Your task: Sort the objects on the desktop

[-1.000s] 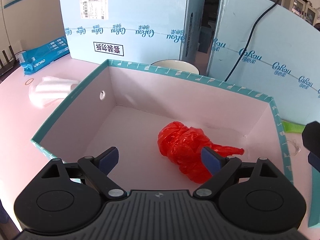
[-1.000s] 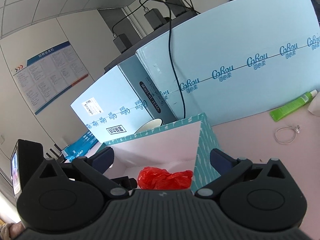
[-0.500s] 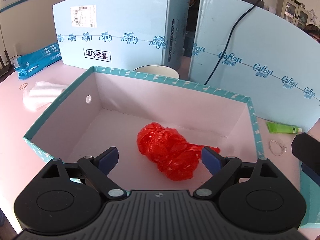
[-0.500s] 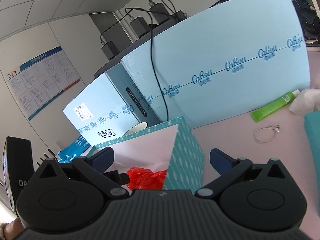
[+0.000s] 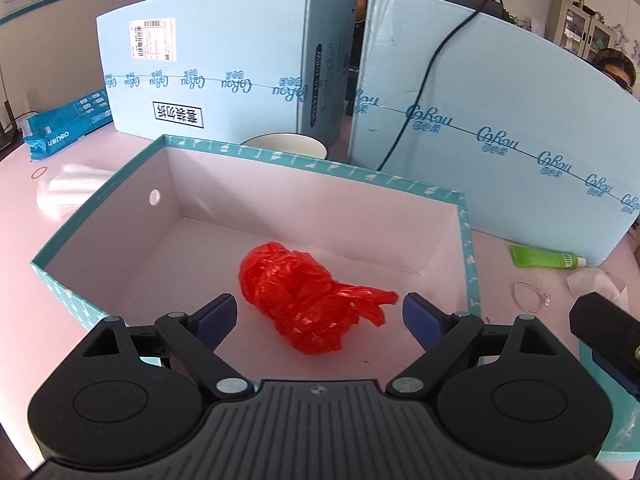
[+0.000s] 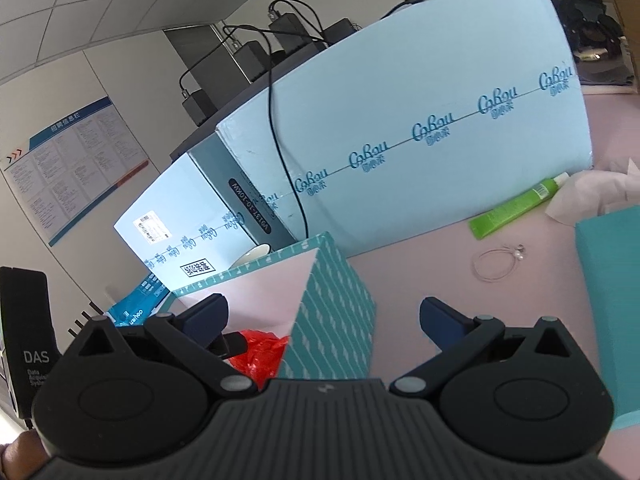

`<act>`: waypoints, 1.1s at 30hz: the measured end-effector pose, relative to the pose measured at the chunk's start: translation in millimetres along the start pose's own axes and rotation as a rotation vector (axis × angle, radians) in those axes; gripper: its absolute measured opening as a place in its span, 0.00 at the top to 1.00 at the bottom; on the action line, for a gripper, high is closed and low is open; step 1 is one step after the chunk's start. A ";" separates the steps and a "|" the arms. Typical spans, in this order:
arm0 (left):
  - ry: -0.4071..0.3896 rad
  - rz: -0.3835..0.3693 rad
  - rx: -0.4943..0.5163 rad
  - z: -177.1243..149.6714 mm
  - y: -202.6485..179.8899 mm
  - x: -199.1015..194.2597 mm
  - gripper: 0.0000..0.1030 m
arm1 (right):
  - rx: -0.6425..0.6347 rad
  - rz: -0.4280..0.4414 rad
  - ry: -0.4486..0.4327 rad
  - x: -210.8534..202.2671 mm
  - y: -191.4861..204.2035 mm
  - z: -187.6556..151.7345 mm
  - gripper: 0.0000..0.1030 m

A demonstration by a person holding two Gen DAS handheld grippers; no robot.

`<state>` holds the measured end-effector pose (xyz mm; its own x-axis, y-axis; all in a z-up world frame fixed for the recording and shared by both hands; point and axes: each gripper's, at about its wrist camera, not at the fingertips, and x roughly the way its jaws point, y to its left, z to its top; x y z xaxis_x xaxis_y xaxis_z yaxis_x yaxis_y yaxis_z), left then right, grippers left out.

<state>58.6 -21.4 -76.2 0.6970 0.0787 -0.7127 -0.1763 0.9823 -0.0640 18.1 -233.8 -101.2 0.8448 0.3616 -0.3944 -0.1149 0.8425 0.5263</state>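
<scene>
A crumpled red plastic bag (image 5: 308, 296) lies on the floor of an open teal box (image 5: 466, 240) with a white inside. My left gripper (image 5: 320, 314) is open and empty, held above the box's near side with the bag between and below its fingers. My right gripper (image 6: 322, 316) is open and empty, above the box's right corner (image 6: 332, 280); the red bag (image 6: 260, 354) shows behind its left finger. A green tube (image 6: 516, 206), a thin bracelet (image 6: 498, 260) and a crumpled tissue (image 6: 596, 196) lie on the pink table to the right.
Two large light-blue cartons (image 5: 224, 76) (image 5: 500, 120) stand behind the box, a white bowl (image 5: 284, 144) between them. A blue packet (image 5: 64, 124), clear plastic wrap (image 5: 68, 192) and a rubber band (image 5: 40, 173) lie at left. A teal lid (image 6: 612, 300) is at right.
Both grippers have drawn back and swung right. The left one now sees the whole box, the tube and the bracelet. The red bag lies where it was.
</scene>
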 end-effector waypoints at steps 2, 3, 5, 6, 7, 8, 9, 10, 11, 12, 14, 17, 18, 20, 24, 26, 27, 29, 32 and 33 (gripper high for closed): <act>0.001 -0.001 0.004 -1.2 -4.9 -0.2 0.14 | 0.003 -0.006 0.003 -1.7 -4.6 1.0 0.00; 0.001 -0.002 0.005 -1.7 -7.0 -0.1 0.14 | 0.006 -0.009 0.005 -2.5 -6.8 1.5 0.00; 0.002 -0.003 0.006 -2.4 -11.3 -0.2 0.14 | 0.011 -0.013 0.005 -4.7 -11.3 2.6 0.00; 0.000 -0.004 0.006 -2.8 -13.6 -0.5 0.14 | 0.012 -0.015 0.004 -5.8 -13.2 2.9 0.00; -0.001 -0.004 0.006 -3.1 -15.8 -0.9 0.14 | 0.013 -0.016 0.005 -6.7 -15.2 3.4 0.00; -0.003 -0.004 0.007 -3.2 -17.9 -1.5 0.14 | 0.016 -0.016 0.007 -7.3 -17.3 4.0 0.00; -0.005 -0.004 0.008 -3.3 -20.1 -2.2 0.14 | 0.019 -0.016 0.012 -7.3 -19.3 4.7 0.00; -0.009 -0.004 0.011 -3.4 -22.5 -2.8 0.14 | 0.023 -0.016 0.017 -7.5 -21.4 5.2 0.00; -0.013 -0.005 0.016 -3.6 -25.3 -3.6 0.14 | 0.027 -0.017 0.022 -8.2 -23.4 5.7 0.00; -0.016 -0.006 0.022 -3.7 -28.1 -4.1 0.14 | 0.032 -0.018 0.026 -8.9 -25.3 6.1 0.00; -0.021 -0.011 0.032 -4.4 -33.7 -4.7 0.14 | 0.040 -0.021 0.036 -10.7 -29.2 6.5 0.00; -0.026 -0.018 0.046 -6.3 -41.9 -5.5 0.14 | 0.060 -0.028 0.055 -13.2 -35.6 6.3 0.00; -0.030 -0.019 0.050 -6.8 -44.5 -5.9 0.14 | 0.068 -0.029 0.061 -14.3 -37.9 6.1 0.00; -0.049 -0.022 0.059 -7.9 -50.3 -8.6 0.14 | 0.084 -0.033 0.067 -16.9 -42.1 5.6 0.00; -0.078 -0.051 0.083 -9.9 -62.0 -14.2 0.14 | 0.098 -0.052 0.064 -24.4 -49.4 3.8 0.00; -0.085 -0.066 0.098 -12.0 -68.1 -16.2 0.14 | 0.103 -0.062 0.062 -28.2 -52.1 2.8 0.00; -0.086 -0.072 0.108 -13.2 -71.2 -16.7 0.14 | 0.106 -0.067 0.060 -30.0 -53.3 2.4 0.00; -0.089 -0.080 0.130 -15.7 -77.0 -17.6 0.14 | 0.112 -0.077 0.057 -33.3 -55.7 1.8 0.00; -0.089 -0.091 0.147 -18.6 -82.7 -18.7 0.14 | 0.120 -0.088 0.054 -36.7 -58.8 2.3 0.00; -0.090 -0.093 0.148 -19.0 -83.7 -19.2 0.14 | 0.121 -0.091 0.051 -38.1 -59.7 2.5 0.00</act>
<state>46.8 -108.3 -70.4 0.7659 -0.0056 -0.6429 -0.0085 0.9998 -0.0188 -6.0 -298.9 -115.8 0.8207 0.3084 -0.4809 0.0274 0.8195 0.5724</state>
